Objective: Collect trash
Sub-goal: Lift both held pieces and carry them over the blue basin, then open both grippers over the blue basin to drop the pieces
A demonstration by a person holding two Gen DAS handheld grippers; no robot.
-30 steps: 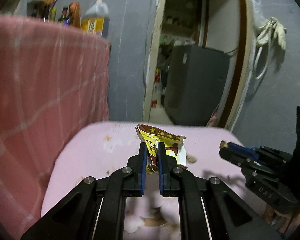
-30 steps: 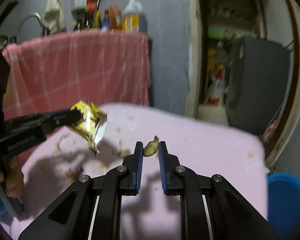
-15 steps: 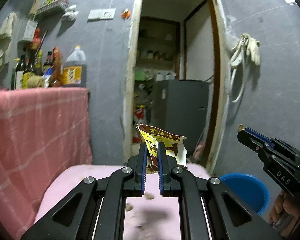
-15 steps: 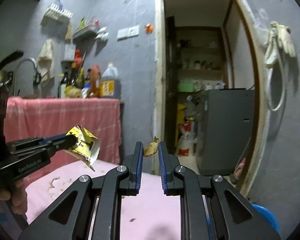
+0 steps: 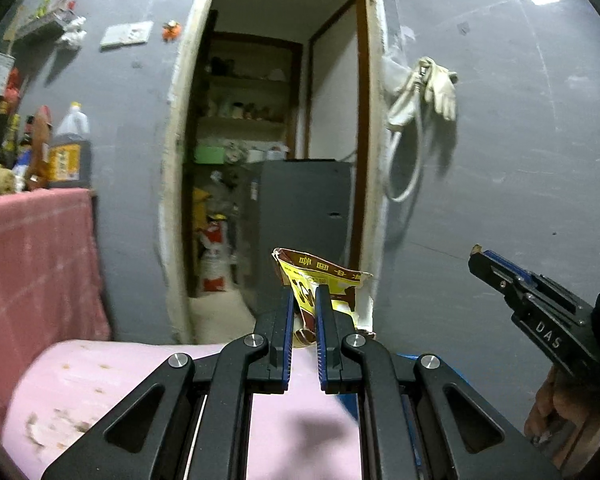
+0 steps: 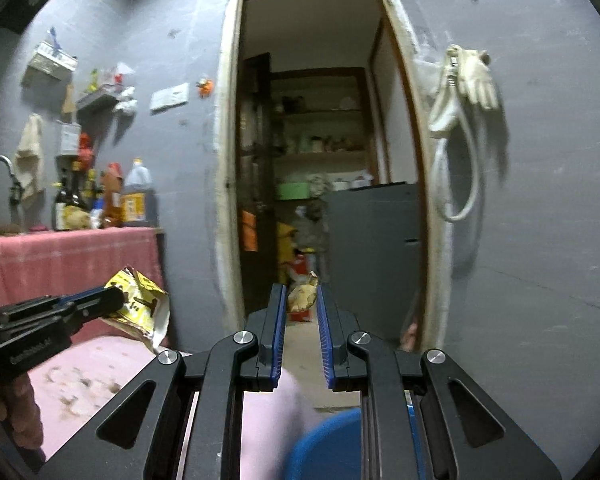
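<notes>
Both grippers (image 5: 304, 300) (image 6: 302, 300) clamped, raised.

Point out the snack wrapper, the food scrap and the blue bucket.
snack wrapper (image 5: 320, 276): left wrist view, printed yellow face above the jaws.
food scrap (image 6: 302, 295): right wrist view, its crinkled middle between the jaws.
blue bucket (image 6: 324, 440): right wrist view, near rim.

Pink table (image 5: 112, 380) sits low in view, brown crumbs and scraps (image 6: 74, 394) scattered across its near-left surface.
</notes>
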